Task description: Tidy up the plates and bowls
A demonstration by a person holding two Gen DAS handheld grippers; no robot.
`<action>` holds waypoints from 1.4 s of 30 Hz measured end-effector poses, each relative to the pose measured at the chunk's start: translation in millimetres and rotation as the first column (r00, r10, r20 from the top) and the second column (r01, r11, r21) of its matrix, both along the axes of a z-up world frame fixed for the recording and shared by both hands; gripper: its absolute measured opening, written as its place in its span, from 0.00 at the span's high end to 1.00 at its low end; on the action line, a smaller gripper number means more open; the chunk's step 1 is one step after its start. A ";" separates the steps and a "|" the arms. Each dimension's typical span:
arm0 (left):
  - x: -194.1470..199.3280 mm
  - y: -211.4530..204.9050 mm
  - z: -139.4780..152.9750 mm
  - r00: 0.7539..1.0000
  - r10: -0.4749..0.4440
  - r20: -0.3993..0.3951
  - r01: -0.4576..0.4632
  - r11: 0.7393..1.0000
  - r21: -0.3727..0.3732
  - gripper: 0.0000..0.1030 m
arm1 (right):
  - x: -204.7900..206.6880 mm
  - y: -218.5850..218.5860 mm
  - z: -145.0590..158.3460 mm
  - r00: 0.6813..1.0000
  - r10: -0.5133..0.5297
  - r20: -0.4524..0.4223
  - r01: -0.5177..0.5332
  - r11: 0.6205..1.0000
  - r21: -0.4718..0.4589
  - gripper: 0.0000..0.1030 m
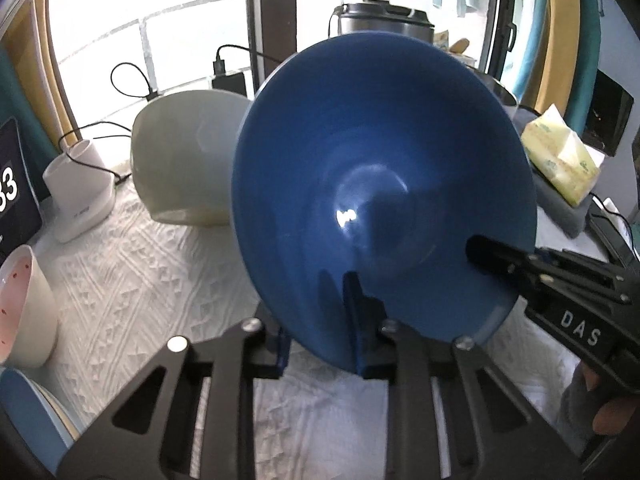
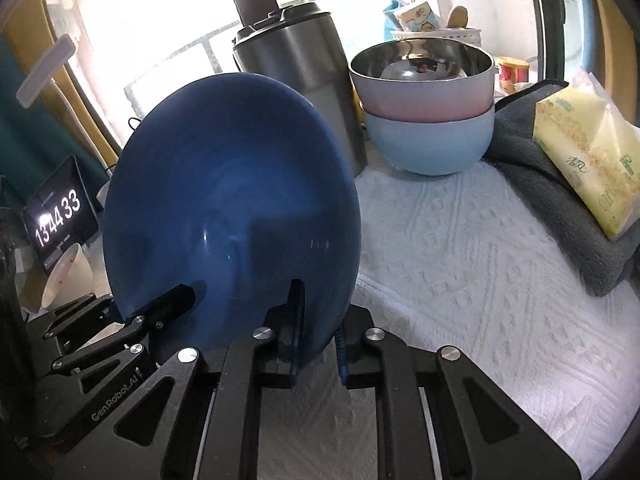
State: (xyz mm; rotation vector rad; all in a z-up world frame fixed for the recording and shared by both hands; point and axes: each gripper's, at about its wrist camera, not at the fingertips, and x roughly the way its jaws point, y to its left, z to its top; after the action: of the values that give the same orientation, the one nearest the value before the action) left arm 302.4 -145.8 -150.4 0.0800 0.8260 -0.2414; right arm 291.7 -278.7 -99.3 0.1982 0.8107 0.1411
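A dark blue plate (image 1: 380,168) is held tilted on edge above the white cloth, gripped by both grippers at its lower rim. My left gripper (image 1: 320,344) is shut on its bottom edge. The right gripper's finger (image 1: 496,258) clamps the rim from the right. In the right wrist view the same blue plate (image 2: 228,200) fills the left; my right gripper (image 2: 318,340) is shut on its lower rim, and the left gripper (image 2: 160,308) bites it from the left. A white bowl (image 1: 180,160) lies on its side behind the plate.
A pink bowl (image 2: 424,92) nests in a light blue bowl (image 2: 428,144) at the back. A steel canister (image 2: 300,80) stands beside them. A tissue pack (image 2: 588,160) lies on a grey towel (image 2: 560,208). A clock (image 2: 60,216), a spotted bowl (image 1: 24,304) and a white cup (image 1: 76,188) sit left.
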 end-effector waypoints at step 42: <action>-77.6 37.3 34.5 1.000 0.012 -0.018 -0.013 0.997 -0.074 0.77 | -49.5 5.8 26.2 1.000 0.014 0.027 -0.014 1.000 0.001 0.86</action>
State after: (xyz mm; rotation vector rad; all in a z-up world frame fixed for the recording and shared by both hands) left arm 224.8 -108.5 -115.9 0.0030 0.8338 -0.2608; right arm 242.2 -272.9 -73.1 0.1916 0.7857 0.1567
